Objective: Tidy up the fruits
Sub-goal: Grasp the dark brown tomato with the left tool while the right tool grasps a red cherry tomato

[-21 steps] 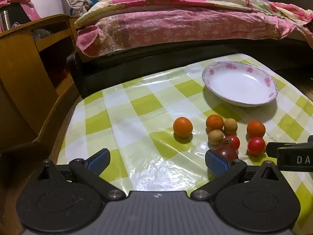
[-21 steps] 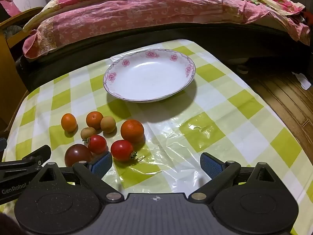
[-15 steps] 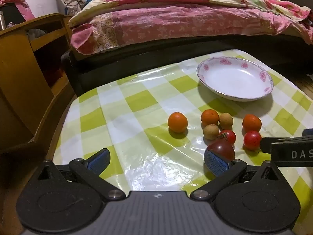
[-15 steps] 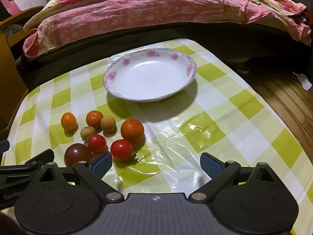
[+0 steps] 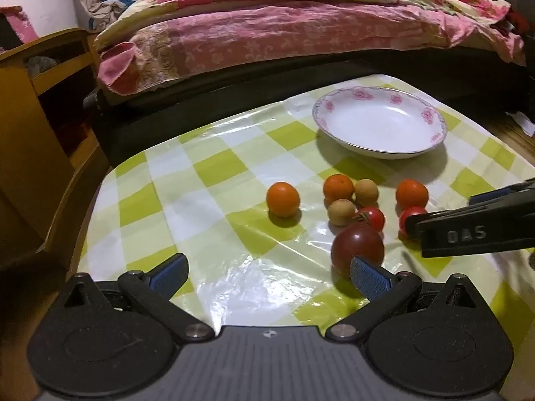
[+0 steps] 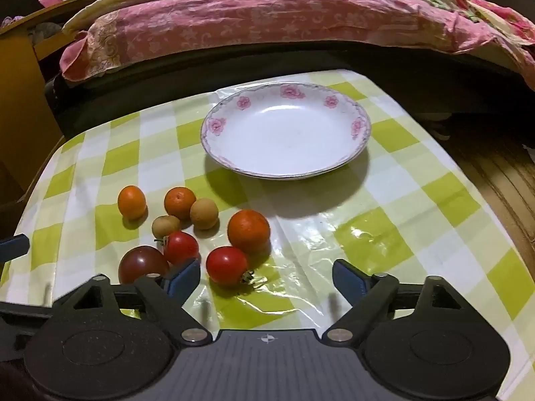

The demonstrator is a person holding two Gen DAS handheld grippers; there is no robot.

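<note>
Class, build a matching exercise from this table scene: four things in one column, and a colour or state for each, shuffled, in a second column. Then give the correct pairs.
Things:
1. plate
2. large tomato
3. tablecloth
4. right gripper

Descriptions:
A. dark purplish red
B. open, above the table
C. white with pink flowers on the rim, nothing in it
D. green and white checks

Pairs: 1-C, 2-A, 3-D, 4-B
</note>
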